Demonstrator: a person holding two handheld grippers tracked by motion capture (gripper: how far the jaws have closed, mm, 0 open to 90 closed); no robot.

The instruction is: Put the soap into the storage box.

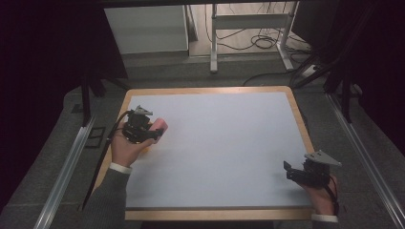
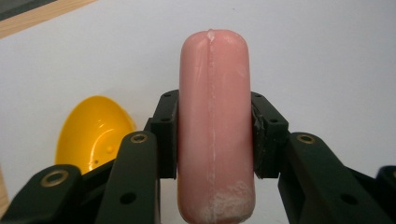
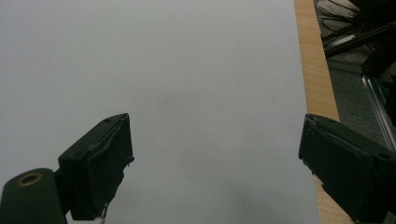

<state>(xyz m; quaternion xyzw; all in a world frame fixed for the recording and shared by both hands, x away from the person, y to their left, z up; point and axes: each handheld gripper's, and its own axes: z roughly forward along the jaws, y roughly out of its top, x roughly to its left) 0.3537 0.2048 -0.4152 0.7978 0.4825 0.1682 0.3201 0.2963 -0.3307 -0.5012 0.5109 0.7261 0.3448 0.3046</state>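
High view dim w/ black corners; gripper views evenly lit, sharp, soft shadows, no glare.

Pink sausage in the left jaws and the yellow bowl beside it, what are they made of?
Pink sausage: likely smooth plastic or rubber, a toy; a moulded seam runs along it, with whitish scuffs. Yellow bowl: seemingly glossy hard plastic, with shiny highlights.
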